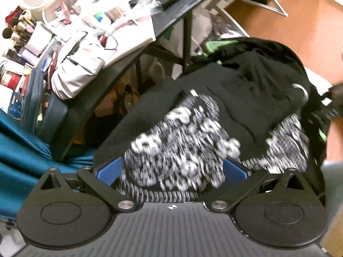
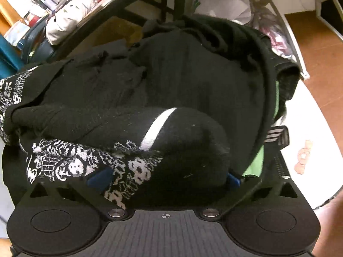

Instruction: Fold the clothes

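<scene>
Sweater [image 2: 150, 98], black with white knit pattern, heaped beside cluttered desk [image 1: 133, 34]; bunched between spread right gripper [image 2: 163, 178] and spread left gripper [image 1: 171, 169].

The black-and-white patterned knit [image 1: 182, 150] smears into motion blur in the left wrist view, its figures unreadable. In the right wrist view the sweater [image 2: 150, 132] buries the blue pads [image 2: 100, 177] of the right tongs [image 2: 165, 177]. Small clutter on the bench [image 1: 139, 32] is too tiny to identify.
</scene>
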Demonstrator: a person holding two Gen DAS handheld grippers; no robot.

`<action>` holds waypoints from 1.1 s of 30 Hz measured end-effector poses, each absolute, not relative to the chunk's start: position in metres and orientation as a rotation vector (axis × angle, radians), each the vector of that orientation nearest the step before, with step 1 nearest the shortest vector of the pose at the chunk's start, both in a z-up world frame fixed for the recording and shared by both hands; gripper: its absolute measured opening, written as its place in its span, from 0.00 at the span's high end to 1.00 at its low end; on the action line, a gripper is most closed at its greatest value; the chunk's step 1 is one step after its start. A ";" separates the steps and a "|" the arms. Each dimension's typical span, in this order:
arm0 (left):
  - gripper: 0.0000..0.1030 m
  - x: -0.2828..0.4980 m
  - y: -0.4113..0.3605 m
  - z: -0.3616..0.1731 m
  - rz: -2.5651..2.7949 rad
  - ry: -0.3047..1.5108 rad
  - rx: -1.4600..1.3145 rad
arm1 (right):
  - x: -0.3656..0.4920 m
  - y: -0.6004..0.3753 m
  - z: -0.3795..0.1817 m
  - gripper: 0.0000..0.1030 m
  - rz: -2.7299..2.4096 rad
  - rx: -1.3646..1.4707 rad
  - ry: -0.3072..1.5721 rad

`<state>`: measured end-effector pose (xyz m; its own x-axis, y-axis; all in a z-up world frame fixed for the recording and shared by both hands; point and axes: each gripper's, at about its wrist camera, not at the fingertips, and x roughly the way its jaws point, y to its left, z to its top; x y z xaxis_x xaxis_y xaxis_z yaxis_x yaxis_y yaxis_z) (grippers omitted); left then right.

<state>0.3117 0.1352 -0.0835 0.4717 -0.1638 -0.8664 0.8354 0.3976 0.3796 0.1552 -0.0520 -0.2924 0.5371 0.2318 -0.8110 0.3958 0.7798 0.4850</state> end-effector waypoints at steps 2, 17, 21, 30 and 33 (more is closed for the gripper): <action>0.01 0.303 0.137 -0.076 -0.759 0.788 0.988 | 0.160 -0.051 -0.297 0.01 -0.126 0.705 1.044; 0.00 0.364 0.101 -0.153 -0.869 0.950 0.978 | 0.176 -0.045 -0.297 0.11 -0.255 0.691 1.117; 0.00 0.342 0.108 -0.161 -1.003 0.826 1.120 | 0.168 -0.039 -0.296 0.13 -0.228 0.638 1.087; 0.00 0.355 0.096 -0.173 -0.903 0.942 1.047 | 0.176 -0.022 -0.305 0.01 -0.203 0.548 1.096; 0.00 0.346 0.101 -0.173 -0.887 0.881 1.053 | 0.177 -0.019 -0.309 0.01 -0.220 0.544 1.093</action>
<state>0.3462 0.1006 -0.1725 0.3775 -0.1726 -0.9098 0.9110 0.2454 0.3314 0.1768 -0.0187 -0.3088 0.4540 0.0931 -0.8861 0.4288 0.8490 0.3089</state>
